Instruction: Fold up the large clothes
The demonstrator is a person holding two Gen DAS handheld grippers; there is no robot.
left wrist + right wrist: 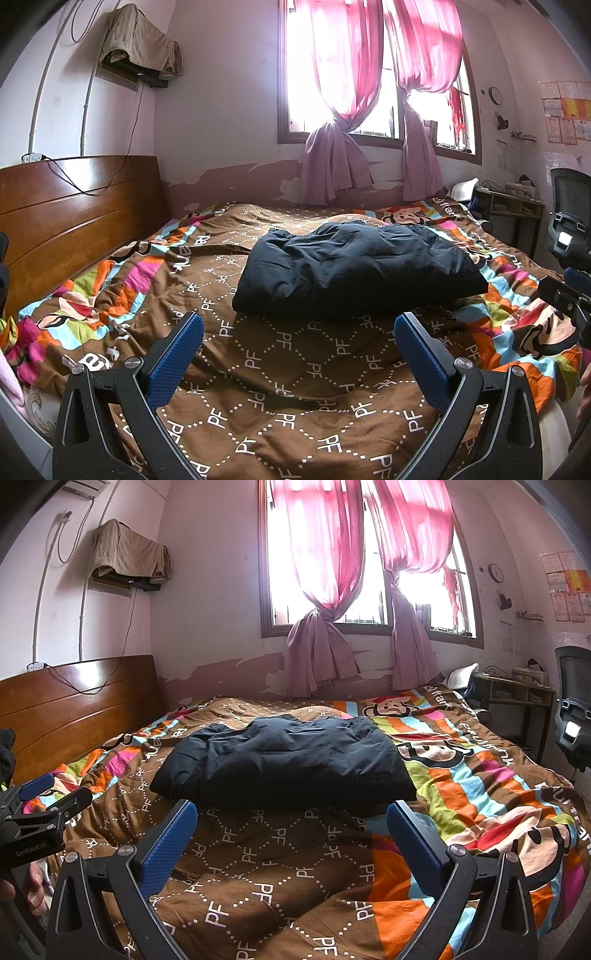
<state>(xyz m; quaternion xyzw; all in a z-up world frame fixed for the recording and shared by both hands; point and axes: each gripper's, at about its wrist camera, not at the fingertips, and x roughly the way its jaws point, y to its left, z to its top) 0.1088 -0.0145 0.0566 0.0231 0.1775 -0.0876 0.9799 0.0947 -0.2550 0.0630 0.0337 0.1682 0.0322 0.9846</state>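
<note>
Nearest you, your left gripper (298, 334) is spread wide with nothing between its blue pads, held low over the brown patterned quilt (280, 387) and aimed at the garment; your right gripper (291, 821) is just as wide and just as empty, on the same heading from a little further right. You can catch each tool at the edge of the other's view, which tells you they sit side by side and level, a sensible stance if you mean to take two corners at once or simply to check the result. Beyond the fingertips, apart from both, the dark navy garment (284, 764) lies on the middle of the bed as a thick, puffy rectangle, its near edge fairly straight and facing you. It looks already folded into a compact bundle, though the wide lens and the dark cloth hide the layers, so you can't be sure how many folds it holds or whether a sleeve is tucked under. Further back the quilt runs to the wall, with the wooden headboard (74, 218) at left and the pink curtains (347, 74) knotted at the bright window.
</note>
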